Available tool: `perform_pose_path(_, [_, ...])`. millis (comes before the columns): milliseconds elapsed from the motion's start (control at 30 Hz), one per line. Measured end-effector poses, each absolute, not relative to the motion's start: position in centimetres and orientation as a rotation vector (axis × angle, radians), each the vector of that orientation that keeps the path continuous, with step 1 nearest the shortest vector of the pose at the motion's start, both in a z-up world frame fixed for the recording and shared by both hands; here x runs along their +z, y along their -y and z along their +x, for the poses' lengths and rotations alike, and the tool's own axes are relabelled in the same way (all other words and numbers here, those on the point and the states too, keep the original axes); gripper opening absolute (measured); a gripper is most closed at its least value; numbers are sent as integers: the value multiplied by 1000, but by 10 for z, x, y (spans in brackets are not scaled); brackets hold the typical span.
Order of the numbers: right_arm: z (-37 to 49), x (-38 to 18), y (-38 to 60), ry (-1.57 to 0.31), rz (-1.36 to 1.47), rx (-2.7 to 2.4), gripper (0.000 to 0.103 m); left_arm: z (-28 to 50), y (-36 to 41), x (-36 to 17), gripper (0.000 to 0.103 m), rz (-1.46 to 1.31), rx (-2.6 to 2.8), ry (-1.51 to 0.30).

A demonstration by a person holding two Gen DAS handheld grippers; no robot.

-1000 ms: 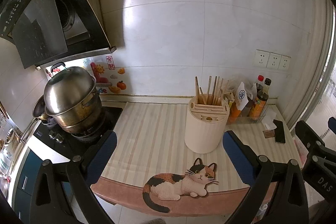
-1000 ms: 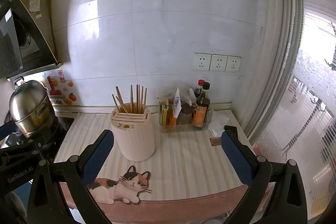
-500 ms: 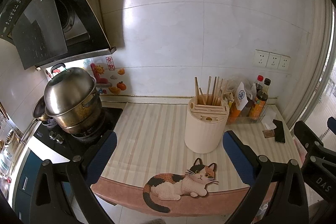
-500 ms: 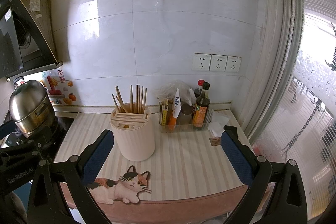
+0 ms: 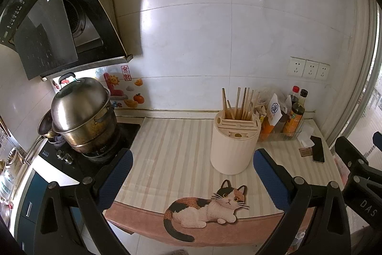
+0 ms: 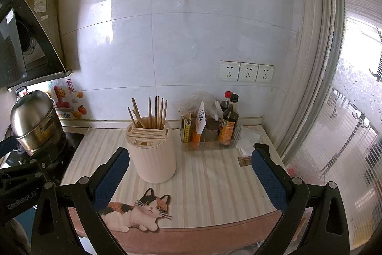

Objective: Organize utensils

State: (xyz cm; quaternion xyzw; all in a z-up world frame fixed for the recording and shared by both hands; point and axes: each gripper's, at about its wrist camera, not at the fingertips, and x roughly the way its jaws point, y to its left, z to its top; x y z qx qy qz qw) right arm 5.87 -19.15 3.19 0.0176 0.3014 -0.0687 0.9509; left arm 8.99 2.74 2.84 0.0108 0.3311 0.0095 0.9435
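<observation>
Toward the back of the striped tabletop (image 5: 172, 147), seen from the left wrist, a cream utensil holder (image 5: 235, 142) stands upright with wooden chopsticks (image 5: 241, 103) poking out of its rear slots. The left gripper (image 5: 193, 171) hovers over the front edge, fingers wide apart and empty. A steel pot (image 5: 81, 116) sits on the stove off the left edge.

From the right wrist, the same utensil holder (image 6: 151, 151) stands left of a clear tray of sauce bottles (image 6: 226, 126). The right gripper (image 6: 189, 171) hangs over the front edge, fingers spread, gripping nothing.
</observation>
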Motion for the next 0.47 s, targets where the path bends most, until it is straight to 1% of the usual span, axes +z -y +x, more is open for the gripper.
perform_pose_path(467, [58, 31, 193, -608, 31, -138, 103, 80, -30, 32, 103, 24, 0, -661])
